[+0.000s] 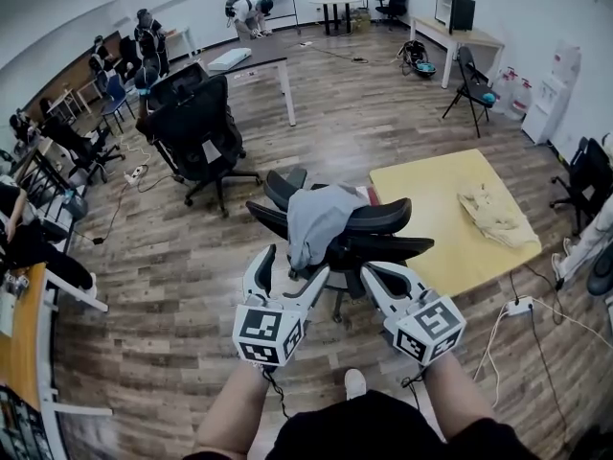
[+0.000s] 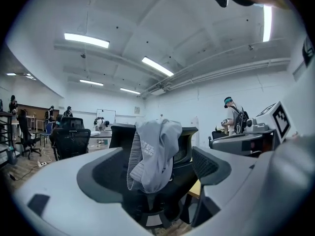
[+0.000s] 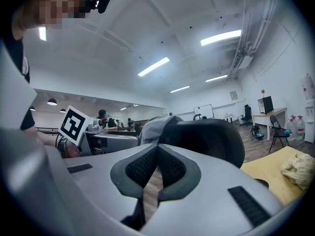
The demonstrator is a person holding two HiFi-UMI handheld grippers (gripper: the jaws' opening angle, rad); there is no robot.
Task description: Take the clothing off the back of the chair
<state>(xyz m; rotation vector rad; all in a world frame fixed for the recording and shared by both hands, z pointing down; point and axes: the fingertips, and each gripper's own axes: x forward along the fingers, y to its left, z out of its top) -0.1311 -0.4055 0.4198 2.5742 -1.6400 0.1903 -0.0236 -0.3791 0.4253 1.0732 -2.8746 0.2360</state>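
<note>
Clothing [image 1: 316, 220]: grey, draped over chair [image 1: 383, 226] back, on left part in head view. Left gripper [image 1: 290, 274]: jaws wide apart, clothing framed between them, no contact seen. Right gripper [image 1: 375, 278]: jaws clenched together, empty, near chair back. Yellow table [image 1: 450, 257] just beyond chair, crumpled cloth [image 1: 493, 217] on it.

Grey-white left tool [image 1: 289, 268] and right tool [image 1: 370, 272], black mesh pads [image 3: 140, 167], cubes [image 1: 268, 334] with black-and-white square markers, dark top [image 1: 383, 434], white shoe [image 1: 354, 382]
</note>
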